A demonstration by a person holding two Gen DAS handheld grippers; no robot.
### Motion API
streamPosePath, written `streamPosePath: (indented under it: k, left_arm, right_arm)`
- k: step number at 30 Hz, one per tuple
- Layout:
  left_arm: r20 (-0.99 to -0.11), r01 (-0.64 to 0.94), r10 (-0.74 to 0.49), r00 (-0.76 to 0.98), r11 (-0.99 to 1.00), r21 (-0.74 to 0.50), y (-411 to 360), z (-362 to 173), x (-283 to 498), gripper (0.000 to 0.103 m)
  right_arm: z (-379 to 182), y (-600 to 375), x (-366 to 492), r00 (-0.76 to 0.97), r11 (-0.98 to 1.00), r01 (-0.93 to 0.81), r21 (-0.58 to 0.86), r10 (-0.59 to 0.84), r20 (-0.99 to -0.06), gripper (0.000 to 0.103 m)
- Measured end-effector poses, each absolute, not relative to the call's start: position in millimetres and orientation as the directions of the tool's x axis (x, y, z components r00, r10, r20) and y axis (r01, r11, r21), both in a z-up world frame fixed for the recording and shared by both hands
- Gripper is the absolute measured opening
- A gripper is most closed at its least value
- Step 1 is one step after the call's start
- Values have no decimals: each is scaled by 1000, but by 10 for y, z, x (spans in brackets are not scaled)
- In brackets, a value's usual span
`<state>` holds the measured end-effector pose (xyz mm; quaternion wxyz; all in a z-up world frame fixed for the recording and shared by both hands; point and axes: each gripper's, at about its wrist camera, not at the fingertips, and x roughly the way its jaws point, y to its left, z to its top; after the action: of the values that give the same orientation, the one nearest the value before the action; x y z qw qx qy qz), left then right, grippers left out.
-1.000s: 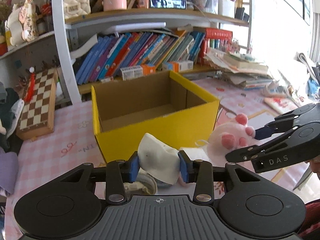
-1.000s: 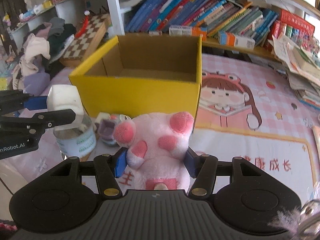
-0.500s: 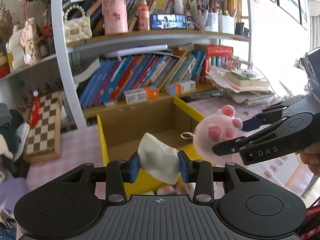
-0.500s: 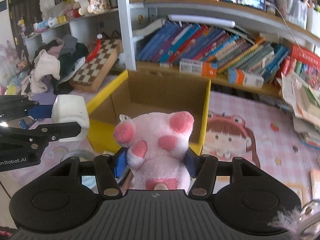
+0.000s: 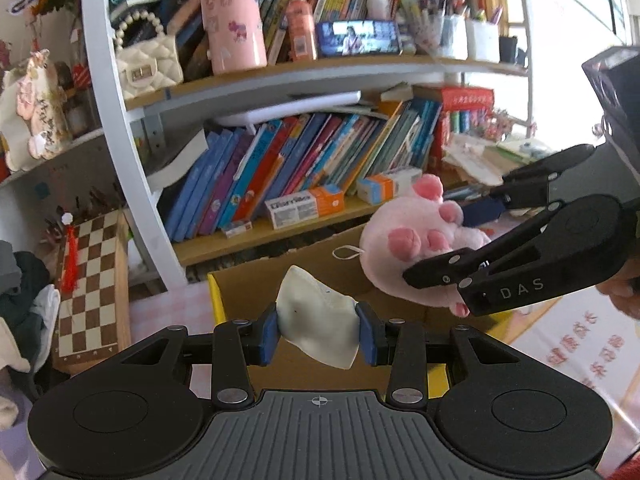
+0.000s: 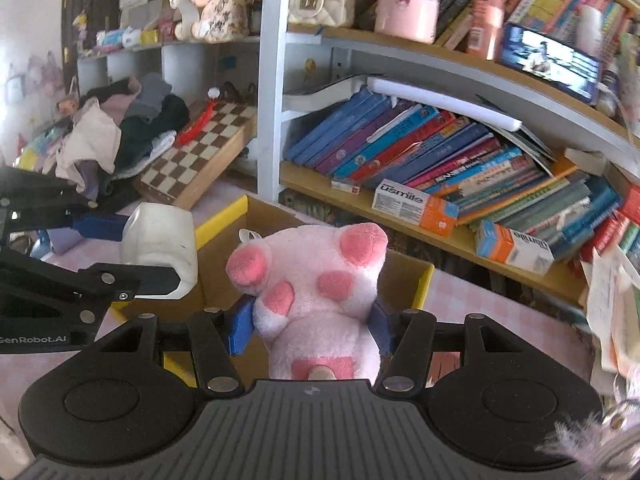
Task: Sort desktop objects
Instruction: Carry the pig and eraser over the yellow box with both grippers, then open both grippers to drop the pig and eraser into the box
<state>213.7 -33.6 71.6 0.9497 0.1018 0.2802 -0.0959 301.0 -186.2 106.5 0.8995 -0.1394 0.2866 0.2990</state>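
My left gripper (image 5: 318, 334) is shut on a white squishy block (image 5: 316, 320) and holds it above the near wall of the yellow cardboard box (image 5: 256, 292). My right gripper (image 6: 310, 330) is shut on a pink plush paw (image 6: 320, 296), held over the same box (image 6: 222, 220). In the left wrist view the paw (image 5: 412, 240) and the right gripper (image 5: 460, 244) hang at the right above the box. In the right wrist view the white block (image 6: 160, 240) and the left gripper (image 6: 116, 248) show at the left.
A bookshelf (image 5: 304, 184) full of leaning books stands behind the box. A folded chessboard (image 5: 92, 284) leans at the left beside a pile of clothes (image 6: 116, 136). A pink checked tablecloth (image 6: 480, 304) covers the desk; loose papers (image 6: 612, 308) lie at the right.
Both grippers have risen and moved forward with their objects, from the desk in front of the box to above its opening. The jar and small items on the desk have dropped out of view.
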Motion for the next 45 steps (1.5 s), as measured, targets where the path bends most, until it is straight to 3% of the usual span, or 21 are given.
streamPosePath:
  k: [23,39,42,45]
  left_arm:
    - [-775,232,19,631,949,212,-338,-13,3364,39]
    - [-810,259,64,583,930,260,-377,-159,3479,46]
    - [-812,267,66,580,926,267,-395,-164,3472,47]
    - [-806,265,68,588,925,272,-399,-165,3455,49]
  right_arm:
    - [189,-1174,4212,430,446,-856,-260,336,-838,56]
    - [14,-1036,4266,387,389,-884,-259,298,-872,58]
    - [15,-1035,4263,392,394,-881,-261,300,-870,60]
    - [30,-1042,4255,406,401,-875,-269,308,-860,68]
